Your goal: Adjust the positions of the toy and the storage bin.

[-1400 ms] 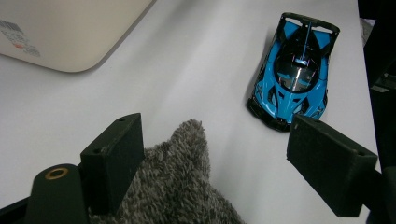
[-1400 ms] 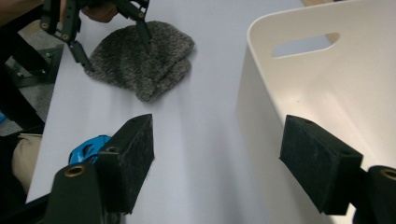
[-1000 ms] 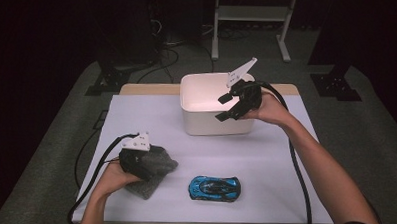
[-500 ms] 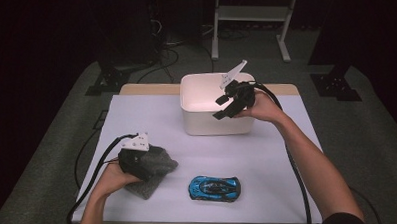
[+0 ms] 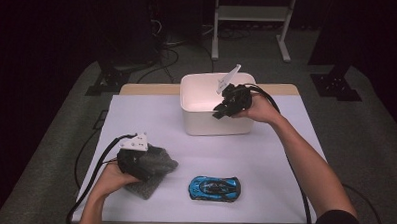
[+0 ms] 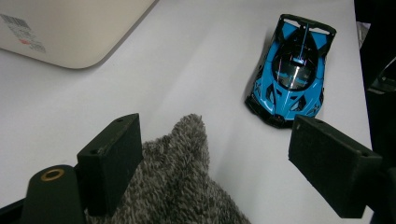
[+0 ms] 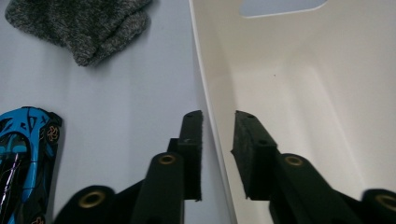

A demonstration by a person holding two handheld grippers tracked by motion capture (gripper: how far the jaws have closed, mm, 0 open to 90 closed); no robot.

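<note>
High view, table [image 5: 151, 115]: white top, wide under both hands, and everything in play sits on it.
Bin [image 5: 199, 99]: white tub at the far side, right gripper perched on its near right rim.
Right gripper [image 5: 220, 112]: jaws have just been closing and now straddle the bin wall, one inside, one outside; the right gripper view [image 7: 219, 140] shows the thin rim between the pads, pinched or all but.
Left gripper [image 5: 152, 165]: resting low on the near left, jaws spread wide; in the left gripper view [image 6: 215, 154] nothing is pressed between the pads.
Grey cloth [image 5: 151, 178]: fuzzy bundle lying under the left gripper, a fold poking up beside the left-hand pad [image 6: 109, 161] in its own view, cloth at [image 6: 187, 177].
Toy car [image 5: 215, 187]: blue and black, just ahead of the open left jaws [image 6: 289, 70], apart from the cloth, well short of the right gripper.
</note>
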